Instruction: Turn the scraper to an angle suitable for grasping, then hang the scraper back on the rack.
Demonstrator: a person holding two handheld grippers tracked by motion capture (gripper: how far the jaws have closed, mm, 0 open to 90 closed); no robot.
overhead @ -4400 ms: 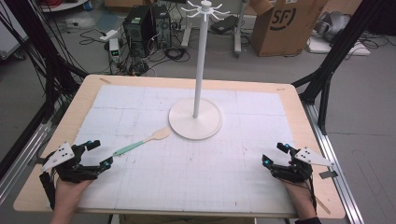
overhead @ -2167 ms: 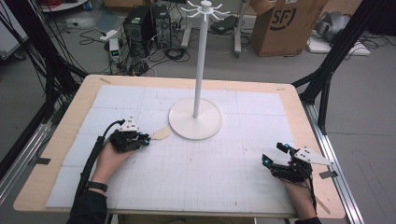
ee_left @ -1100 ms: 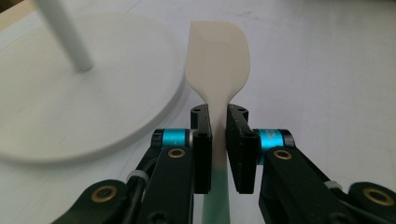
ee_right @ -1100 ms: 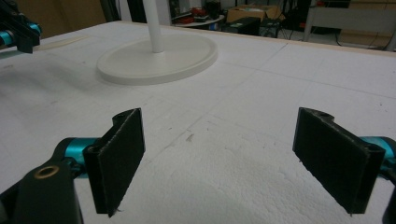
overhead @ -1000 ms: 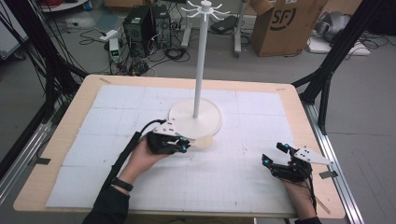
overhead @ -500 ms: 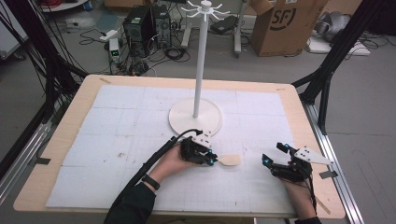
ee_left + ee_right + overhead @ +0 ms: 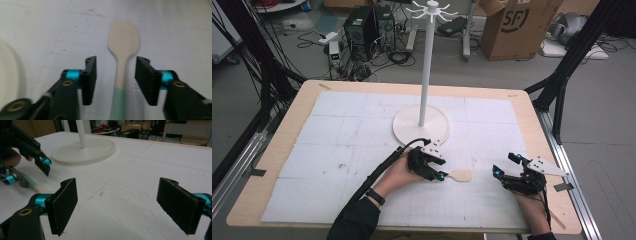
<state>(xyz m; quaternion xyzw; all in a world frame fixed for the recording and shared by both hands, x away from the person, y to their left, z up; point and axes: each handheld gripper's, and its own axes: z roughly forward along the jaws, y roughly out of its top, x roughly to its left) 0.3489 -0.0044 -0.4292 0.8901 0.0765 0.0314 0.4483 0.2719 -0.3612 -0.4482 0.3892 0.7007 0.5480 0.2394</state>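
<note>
White foam-covered surface [image 7: 362, 150] carries the spatula [image 7: 123, 50] just ahead of the stand's base, between my left fingers [image 7: 91, 77], just opened off it; light, stiff, probably slick, best pinched mid-handle; my right gripper [image 7: 127, 205] waits, spread.

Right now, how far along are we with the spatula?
Done: the spatula lies on the white mat, right of the stand's base. In hand: the left gripper has just been opening; its handle lies between the jaws, gaps on both sides. Left: probably a pickup by the right gripper, open and empty, maybe for the stand's hooks.
</note>
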